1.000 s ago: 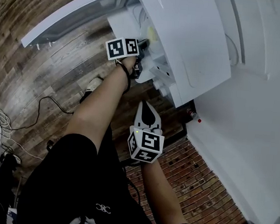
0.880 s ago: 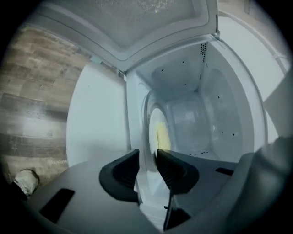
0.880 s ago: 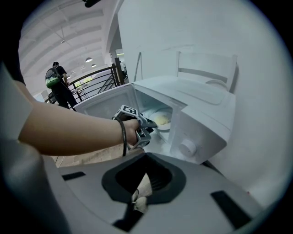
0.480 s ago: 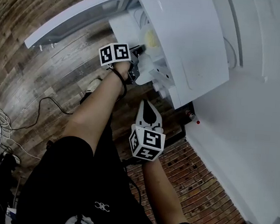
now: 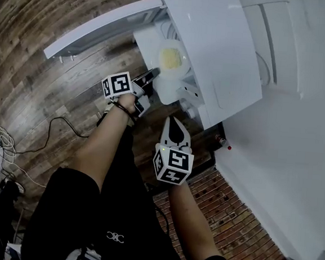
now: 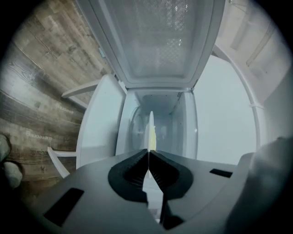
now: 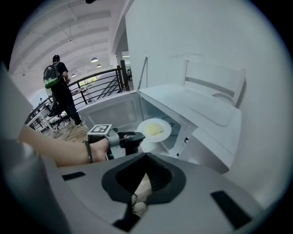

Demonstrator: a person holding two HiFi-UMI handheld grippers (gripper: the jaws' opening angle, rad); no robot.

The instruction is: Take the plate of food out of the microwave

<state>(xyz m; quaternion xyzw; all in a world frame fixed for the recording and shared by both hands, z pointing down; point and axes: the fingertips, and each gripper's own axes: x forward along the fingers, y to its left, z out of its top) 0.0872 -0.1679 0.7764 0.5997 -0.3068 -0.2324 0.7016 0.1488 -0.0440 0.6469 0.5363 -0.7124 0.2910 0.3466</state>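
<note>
A white plate (image 5: 171,58) with yellow food hangs half out of the white microwave (image 5: 214,52), whose door (image 5: 104,22) stands open to the left. My left gripper (image 5: 150,80) grips the plate's near rim, its jaws still closing. In the left gripper view the plate (image 6: 150,130) shows edge-on, pinched between the jaws of the left gripper (image 6: 149,153). My right gripper (image 5: 172,120) hovers shut and empty below the microwave's front corner. From the right gripper (image 7: 146,157) I see the plate (image 7: 154,130) at the cavity mouth.
Cables (image 5: 3,141) lie on the wood floor at the left. A small red-capped object (image 5: 225,135) sits by the brick-patterned patch (image 5: 228,223). A white wall fills the right. A person with a backpack (image 7: 57,87) stands far off by a railing.
The left gripper shut on the plate's rim and drew back down-left, bringing the plate out of the cavity. The right gripper has barely moved.
</note>
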